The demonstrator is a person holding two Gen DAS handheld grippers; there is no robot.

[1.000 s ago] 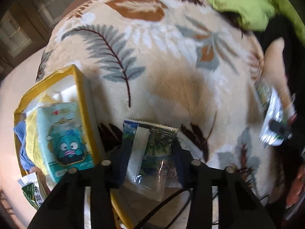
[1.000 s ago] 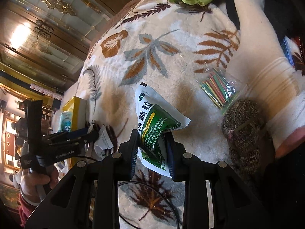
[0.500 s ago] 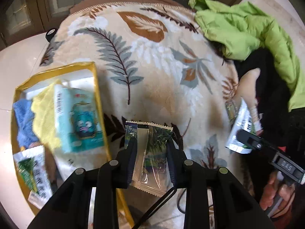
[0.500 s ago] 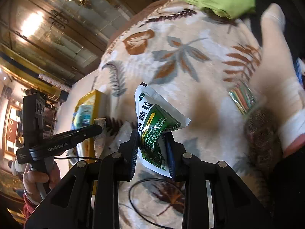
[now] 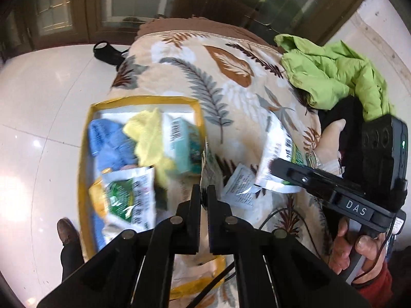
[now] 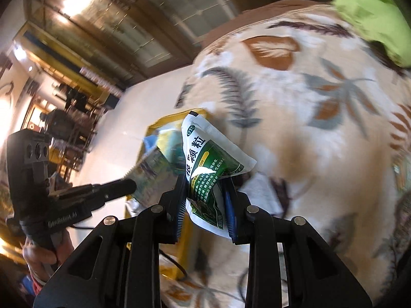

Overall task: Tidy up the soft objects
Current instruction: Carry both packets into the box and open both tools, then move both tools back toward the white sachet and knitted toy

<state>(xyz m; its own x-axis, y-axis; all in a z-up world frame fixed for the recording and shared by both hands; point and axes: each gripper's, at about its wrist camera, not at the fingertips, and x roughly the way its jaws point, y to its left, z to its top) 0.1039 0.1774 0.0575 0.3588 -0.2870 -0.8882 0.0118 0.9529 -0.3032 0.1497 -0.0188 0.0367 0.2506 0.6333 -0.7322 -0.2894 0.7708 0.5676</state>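
Leaf-print blanket (image 5: 231,97) is spread over the whole work surface; a green jacket (image 5: 326,77) is bunched at its far right edge.

Yellow-rimmed box (image 5: 84,154) is set at the blanket's left edge. Inside are noted a blue cloth (image 5: 110,143), a yellow cloth (image 5: 149,133), a teal packet (image 5: 182,143) and a green-printed pouch (image 5: 131,197) (contents blurred, overlapping).

Right claw (image 6: 205,192) is part-closed on a green-and-white sachet (image 6: 205,154), which is crumpled between the pads and held above the blanket, near the box.

Left claw (image 5: 204,192) has just been closing; its jaws are now pinched tight on a thin foil sachet (image 5: 209,169), seen edge-on and held at the box's right rim.

One small white sachet (image 5: 239,187) is left lying loose on the blanket, just right of the box.
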